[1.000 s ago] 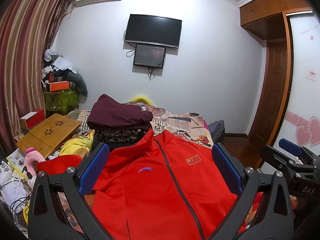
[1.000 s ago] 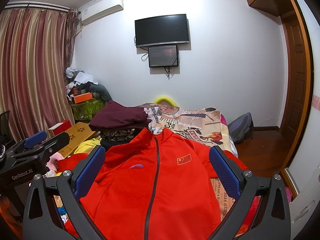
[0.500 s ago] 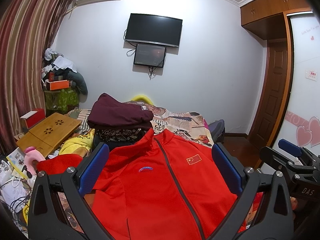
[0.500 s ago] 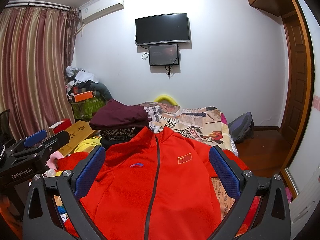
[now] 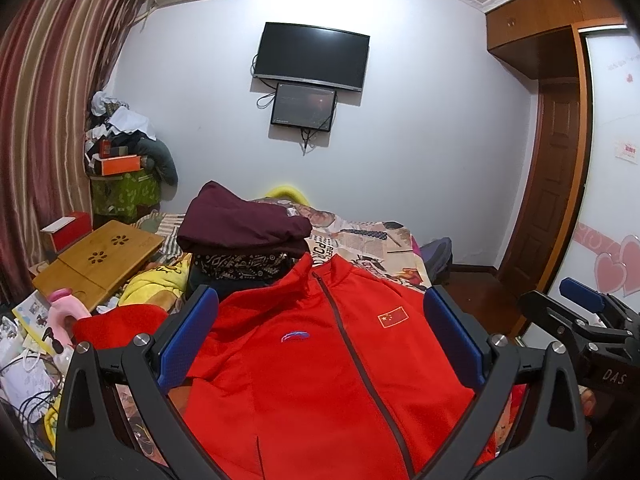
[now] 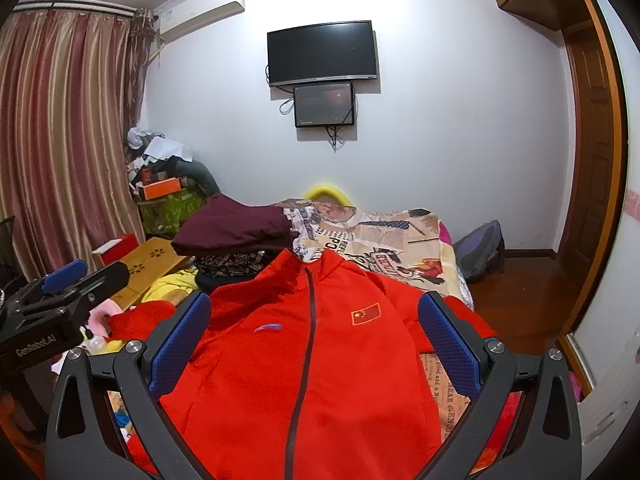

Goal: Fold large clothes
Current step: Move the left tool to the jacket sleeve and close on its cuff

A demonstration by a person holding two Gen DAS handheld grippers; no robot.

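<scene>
A red zip jacket (image 5: 320,360) (image 6: 304,364) lies spread front-up on the bed, collar towards the far wall, with a small flag patch and a blue logo on the chest. My left gripper (image 5: 320,336) hovers above its chest, open, nothing between the blue pads. My right gripper (image 6: 314,340) hangs likewise above the jacket, open and empty. Each gripper shows at the edge of the other's view: the right one (image 5: 584,320) at the right, the left one (image 6: 64,292) at the left.
Beyond the collar sits a pile of folded dark clothes (image 5: 244,232) topped by a maroon garment. A wooden lap table (image 5: 100,256), yellow cloth and clutter lie to the left. The printed bedsheet (image 6: 384,240) stretches to the right; a backpack (image 6: 480,248) and door stand beyond.
</scene>
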